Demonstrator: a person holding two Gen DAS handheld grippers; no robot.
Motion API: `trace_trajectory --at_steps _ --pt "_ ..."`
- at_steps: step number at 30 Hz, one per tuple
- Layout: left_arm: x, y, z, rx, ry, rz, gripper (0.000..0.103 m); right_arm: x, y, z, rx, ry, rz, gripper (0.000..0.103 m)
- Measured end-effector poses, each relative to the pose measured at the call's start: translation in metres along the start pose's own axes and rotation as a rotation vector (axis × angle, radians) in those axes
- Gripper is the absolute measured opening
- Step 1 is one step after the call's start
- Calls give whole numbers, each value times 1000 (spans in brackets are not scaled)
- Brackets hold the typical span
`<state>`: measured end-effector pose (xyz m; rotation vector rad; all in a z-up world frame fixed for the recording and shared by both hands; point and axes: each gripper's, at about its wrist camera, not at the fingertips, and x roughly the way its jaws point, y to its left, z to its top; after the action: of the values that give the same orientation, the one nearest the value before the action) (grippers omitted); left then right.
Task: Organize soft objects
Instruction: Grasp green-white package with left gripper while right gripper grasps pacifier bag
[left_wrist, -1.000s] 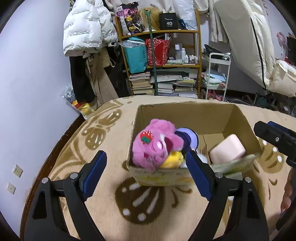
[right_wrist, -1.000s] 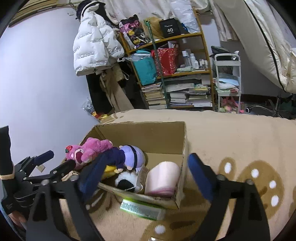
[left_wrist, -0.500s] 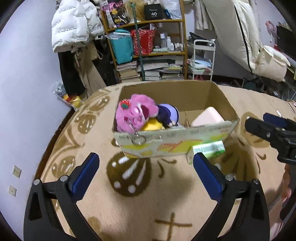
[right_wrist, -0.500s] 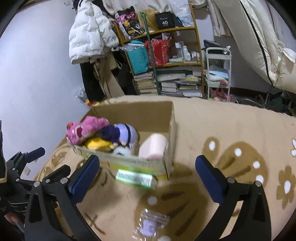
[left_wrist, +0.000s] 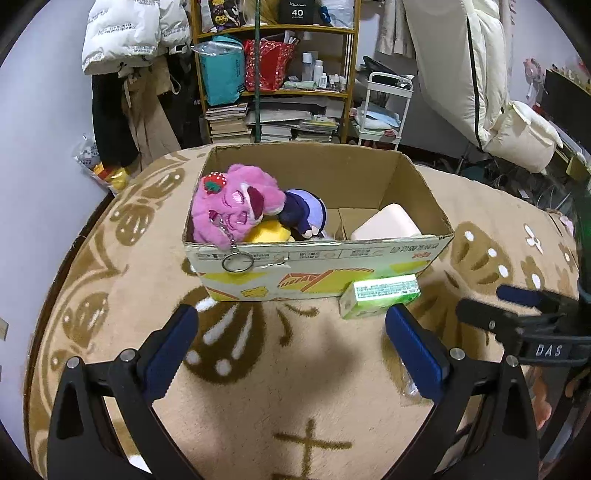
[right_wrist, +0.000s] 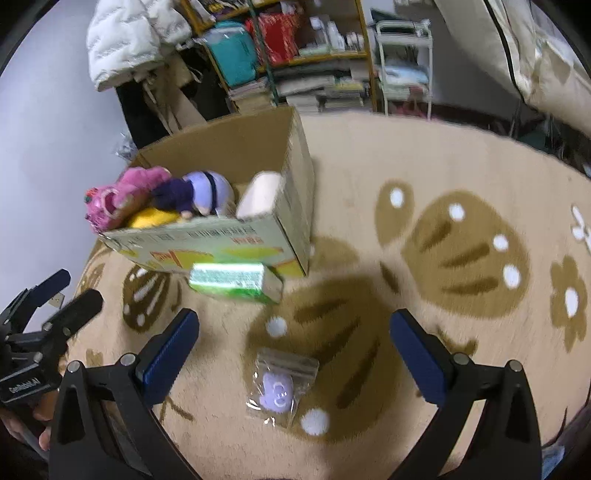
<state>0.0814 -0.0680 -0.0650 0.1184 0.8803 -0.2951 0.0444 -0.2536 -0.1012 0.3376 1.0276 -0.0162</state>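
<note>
A cardboard box (left_wrist: 332, 266) (right_wrist: 295, 192) stands on the tan rug. In it lie a pink plush (left_wrist: 232, 210) (right_wrist: 122, 192), a purple plush (left_wrist: 306, 212) (right_wrist: 207, 192), a yellow plush (left_wrist: 267, 233) (right_wrist: 151, 218) and a pale pink soft block (left_wrist: 384, 227) (right_wrist: 260, 192). A green pack (left_wrist: 380, 295) (right_wrist: 232, 282) lies against the box front. A small purple toy in a clear bag (right_wrist: 280, 384) lies on the rug between my right gripper's fingers. My left gripper (left_wrist: 291, 354) is open and empty, short of the box. My right gripper (right_wrist: 291, 358) is open and empty above the bag.
A shelf unit (left_wrist: 273, 74) with books and bags, hanging coats (left_wrist: 125, 40) and a white cart (left_wrist: 384, 107) stand behind the rug. A folded mattress (left_wrist: 461, 66) leans at the right. The left wall (left_wrist: 33, 184) is close to the rug's edge.
Both grippers have pulled back and up from the box and tilted down. The green pack now lies on the rug by the box front. The bagged toy has come into the right wrist view.
</note>
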Motion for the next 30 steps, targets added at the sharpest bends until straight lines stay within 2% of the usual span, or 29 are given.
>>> trace_trajectory --at_steps 5,7,15,20,25,28,30 --pt "12 0 6 -18 14 -63 100 11 -5 -3 40 48 20 103" --pt "17 0 8 -22 24 -90 100 16 -4 -6 39 74 21 100" --pt "48 -14 13 -12 79 -190 100 42 6 -15 10 190 32 80" --pt "66 -24 15 10 116 -223 100 60 5 -24 39 267 86 80" --pt "75 -28 14 13 140 -239 100 79 7 -29 63 339 97 80" --pt "77 -31 13 16 141 -257 100 83 14 -30 42 347 73 79" --pt "77 -32 12 21 139 -264 100 85 13 -34 45 354 67 64"
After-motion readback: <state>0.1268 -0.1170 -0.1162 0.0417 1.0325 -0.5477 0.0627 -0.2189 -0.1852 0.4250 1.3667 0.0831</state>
